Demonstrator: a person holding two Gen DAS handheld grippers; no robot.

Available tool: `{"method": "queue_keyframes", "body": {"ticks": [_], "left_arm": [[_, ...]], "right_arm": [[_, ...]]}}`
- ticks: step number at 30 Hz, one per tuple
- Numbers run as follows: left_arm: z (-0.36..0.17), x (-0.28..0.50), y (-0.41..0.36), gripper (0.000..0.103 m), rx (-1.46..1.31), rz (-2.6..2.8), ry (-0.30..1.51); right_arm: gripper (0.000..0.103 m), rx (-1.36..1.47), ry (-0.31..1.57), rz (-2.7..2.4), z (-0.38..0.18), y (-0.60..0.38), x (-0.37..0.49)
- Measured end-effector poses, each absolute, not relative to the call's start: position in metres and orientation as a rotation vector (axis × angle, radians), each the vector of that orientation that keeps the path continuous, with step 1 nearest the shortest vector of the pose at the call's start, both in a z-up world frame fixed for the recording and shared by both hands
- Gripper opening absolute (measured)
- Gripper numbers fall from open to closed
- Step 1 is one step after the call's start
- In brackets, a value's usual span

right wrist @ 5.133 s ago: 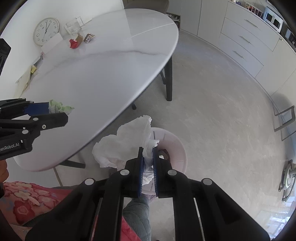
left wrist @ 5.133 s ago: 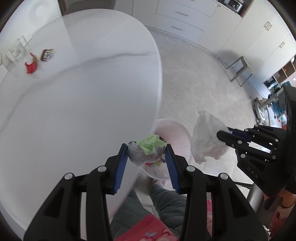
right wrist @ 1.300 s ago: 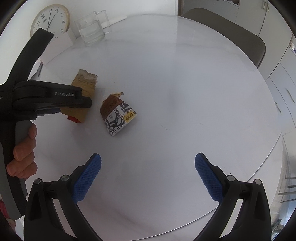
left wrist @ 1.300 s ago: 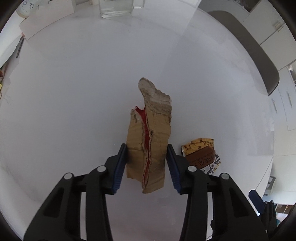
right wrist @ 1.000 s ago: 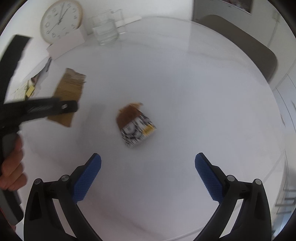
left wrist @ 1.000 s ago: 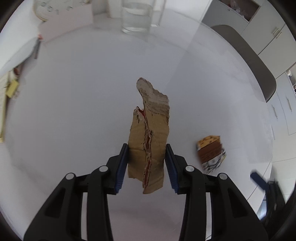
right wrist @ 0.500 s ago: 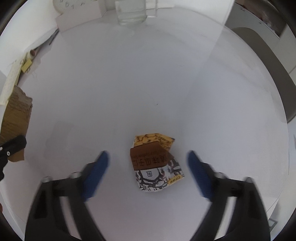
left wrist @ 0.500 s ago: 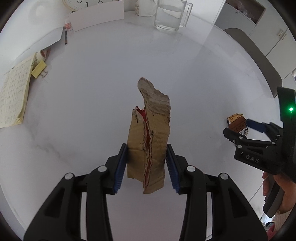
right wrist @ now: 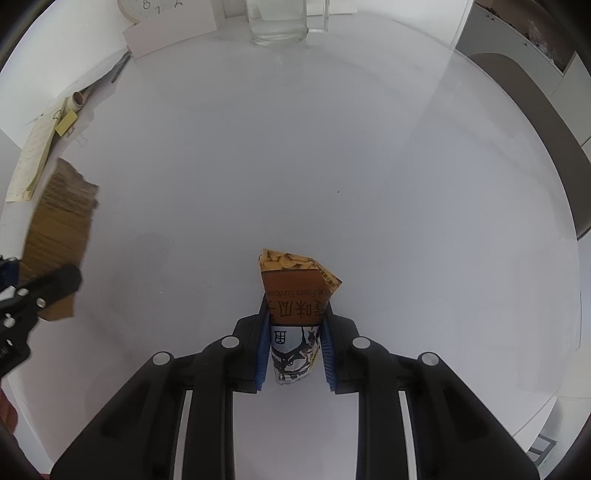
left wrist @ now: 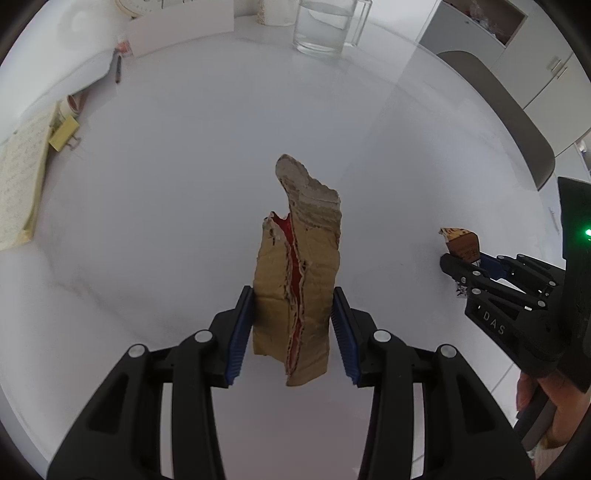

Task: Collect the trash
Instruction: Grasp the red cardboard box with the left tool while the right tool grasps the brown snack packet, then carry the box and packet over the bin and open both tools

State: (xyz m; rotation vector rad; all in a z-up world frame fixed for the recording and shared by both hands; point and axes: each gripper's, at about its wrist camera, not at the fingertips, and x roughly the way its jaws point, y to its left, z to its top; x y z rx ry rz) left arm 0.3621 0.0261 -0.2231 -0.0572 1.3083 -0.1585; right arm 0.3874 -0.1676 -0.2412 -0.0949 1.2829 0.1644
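Observation:
My left gripper [left wrist: 293,328] is shut on a torn piece of brown cardboard [left wrist: 299,280] with a red inner side, held upright above the white table [left wrist: 184,184]. The cardboard also shows at the left of the right wrist view [right wrist: 59,236]. My right gripper [right wrist: 294,345] is shut on a brown and white sunflower seed snack packet [right wrist: 295,295] down at the table surface [right wrist: 406,184]. In the left wrist view the packet [left wrist: 461,243] pokes out beyond the right gripper's fingertips [left wrist: 448,264] at the right.
A glass jug of water [left wrist: 327,26] stands at the far edge. A white card [left wrist: 181,29], a clock [right wrist: 136,7], a pen, yellow notepaper [left wrist: 18,184] and a binder clip [left wrist: 64,133] lie far left. A chair back [left wrist: 506,110] stands right.
My right gripper has come down over the snack packet and closed on it. My left gripper has lifted the cardboard and drawn back from the table's far side.

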Motion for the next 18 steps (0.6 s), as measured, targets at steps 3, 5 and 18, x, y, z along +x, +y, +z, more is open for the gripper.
{"method": "queue_keyframes", "body": {"ticks": [3, 5, 18], "left_arm": [[-0.223, 0.359, 0.019, 0.041, -0.036, -0.166, 1.312], [-0.219, 0.355, 0.013, 0.041, -0.015, -0.177, 1.306], [-0.176, 0.234, -0.008, 0.041, 0.077, -0.258, 1.290]], "right_arm": [[0.024, -0.079, 1.275, 0.165, -0.235, -0.168, 0.382], [0.024, -0.065, 1.265, 0.167, -0.228, -0.170, 0.375], [0.024, -0.003, 1.170, 0.254, -0.166, -0.162, 0.230]]}}
